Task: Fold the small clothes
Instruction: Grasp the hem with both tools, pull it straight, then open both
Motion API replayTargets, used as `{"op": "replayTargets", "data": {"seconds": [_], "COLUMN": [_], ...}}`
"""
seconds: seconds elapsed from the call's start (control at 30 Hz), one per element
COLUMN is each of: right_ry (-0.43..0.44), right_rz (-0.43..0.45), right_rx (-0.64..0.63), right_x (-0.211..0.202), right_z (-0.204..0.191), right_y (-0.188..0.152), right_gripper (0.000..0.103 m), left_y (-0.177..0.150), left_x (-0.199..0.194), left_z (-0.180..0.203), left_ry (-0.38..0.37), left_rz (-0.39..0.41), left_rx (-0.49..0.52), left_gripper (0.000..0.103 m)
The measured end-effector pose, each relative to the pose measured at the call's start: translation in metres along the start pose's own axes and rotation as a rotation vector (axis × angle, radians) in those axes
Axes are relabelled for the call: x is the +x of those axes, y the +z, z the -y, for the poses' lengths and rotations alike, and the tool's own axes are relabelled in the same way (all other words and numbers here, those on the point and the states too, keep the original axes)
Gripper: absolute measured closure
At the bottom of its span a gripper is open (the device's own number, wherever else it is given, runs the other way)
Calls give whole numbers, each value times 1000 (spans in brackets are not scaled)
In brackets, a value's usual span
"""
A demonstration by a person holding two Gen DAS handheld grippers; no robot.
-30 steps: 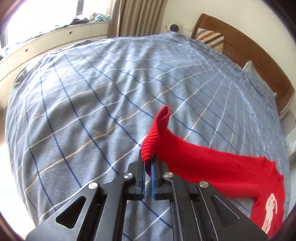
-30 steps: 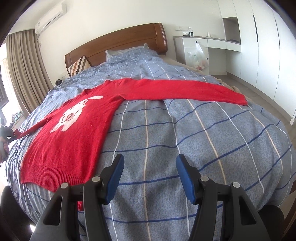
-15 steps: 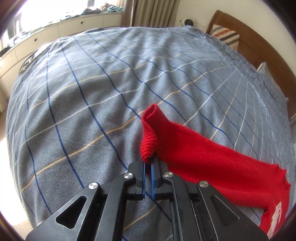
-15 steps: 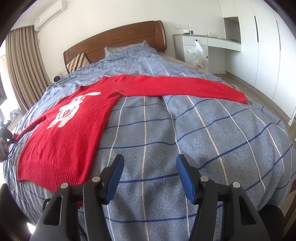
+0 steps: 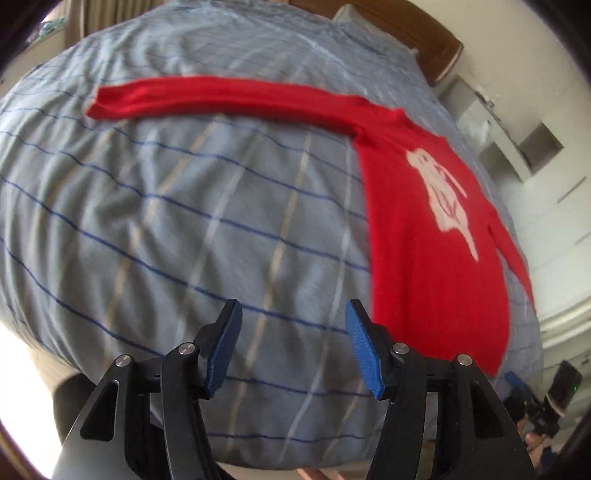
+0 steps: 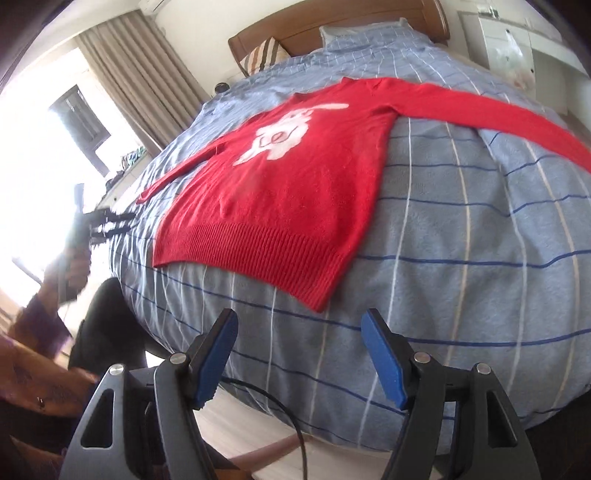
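A red sweater (image 6: 295, 184) with a white bunny on the front is lying flat and spread out on the bed (image 6: 461, 258). The bed is wearing a blue-grey checked cover.

In the left wrist view, the left claw (image 5: 291, 347) is sitting at the bottom middle of the frame. Its jaws have just been opening, and they are standing wide with nothing between them. The sweater is filling the right side of this frame, and one long sleeve (image 5: 221, 98) is stretching across the top toward the upper left. The claw is well apart from that sleeve. This view is a bit blurry.

In the right wrist view, the right claw (image 6: 299, 354) is at the bottom middle. Its jaws have just been opening a little more too, and they are wide and empty. The ribbed bottom edge of the sweater is lying just above this claw in the frame, near it but not touching. At the far left of this frame, a person's hand (image 6: 75, 269) is gripping the other tool.

A wooden headboard (image 6: 332, 26) and a striped pillow (image 6: 264, 59) are showing at the top.
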State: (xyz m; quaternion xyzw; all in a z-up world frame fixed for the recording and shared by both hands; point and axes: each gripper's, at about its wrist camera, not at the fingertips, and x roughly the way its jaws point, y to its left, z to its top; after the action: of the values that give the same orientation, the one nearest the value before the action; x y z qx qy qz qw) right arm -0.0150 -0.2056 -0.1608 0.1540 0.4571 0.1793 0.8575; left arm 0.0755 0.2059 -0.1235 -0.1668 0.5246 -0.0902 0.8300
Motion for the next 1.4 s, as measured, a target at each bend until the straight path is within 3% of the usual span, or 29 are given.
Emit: {"op": "replayTargets", "data": {"seconds": [0.07, 0.17, 0.27, 0.3, 0.33, 0.37, 0.4, 0.6, 0.77, 0.97, 1.17, 1.23, 1.27, 1.3, 1.4], "right_ry": [40, 99, 115, 108, 93, 78, 68, -118, -162, -201, -204, -194, -199, -209, -285], "right_rz": [13, 23, 39, 36, 30, 22, 14, -32, -68, -83, -45, -28, -21, -16, 30], "right_rx": [102, 213, 245, 243, 237, 233, 230, 91, 110, 150, 113, 112, 109, 104, 70], "right_x": [18, 39, 46, 47, 48, 49, 49, 26, 9, 40, 35, 30, 28, 25, 10], "right_z": [12, 25, 29, 28, 28, 27, 27, 1, 8, 27, 23, 21, 19, 17, 9], "right_y": [4, 7, 12, 15, 17, 19, 20, 17, -2, -7, -11, -12, -12, -12, -15], "right_gripper": [34, 35, 48, 65, 93, 99, 99, 100, 100, 100, 96, 78, 74, 66, 52], "left_y": [-18, -28, -29, -30, -32, -32, -34, -48, -65, -57, -64, -67, -69, -72, -77], "left_x": [19, 34, 41, 42, 44, 46, 46, 19, 18, 52, 46, 39, 34, 28, 8], "left_z": [22, 42, 50, 52, 55, 59, 61, 63, 59, 52, 54, 53, 54, 54, 52], "left_ry": [-49, -36, -39, -45, -58, -79, -99, -50, 5, 47, 57, 55, 56, 61, 66], "left_rz": [-38, -16, 18, 22, 14, -9, -26, 19, -13, -31, 1, 6, 14, 32, 105], "left_rx": [18, 53, 57, 66, 87, 113, 125, 171, 219, 172, 190, 192, 192, 189, 172], "left_gripper": [43, 37, 33, 44, 58, 93, 99, 102, 102, 102, 94, 74, 51, 35, 31]}}
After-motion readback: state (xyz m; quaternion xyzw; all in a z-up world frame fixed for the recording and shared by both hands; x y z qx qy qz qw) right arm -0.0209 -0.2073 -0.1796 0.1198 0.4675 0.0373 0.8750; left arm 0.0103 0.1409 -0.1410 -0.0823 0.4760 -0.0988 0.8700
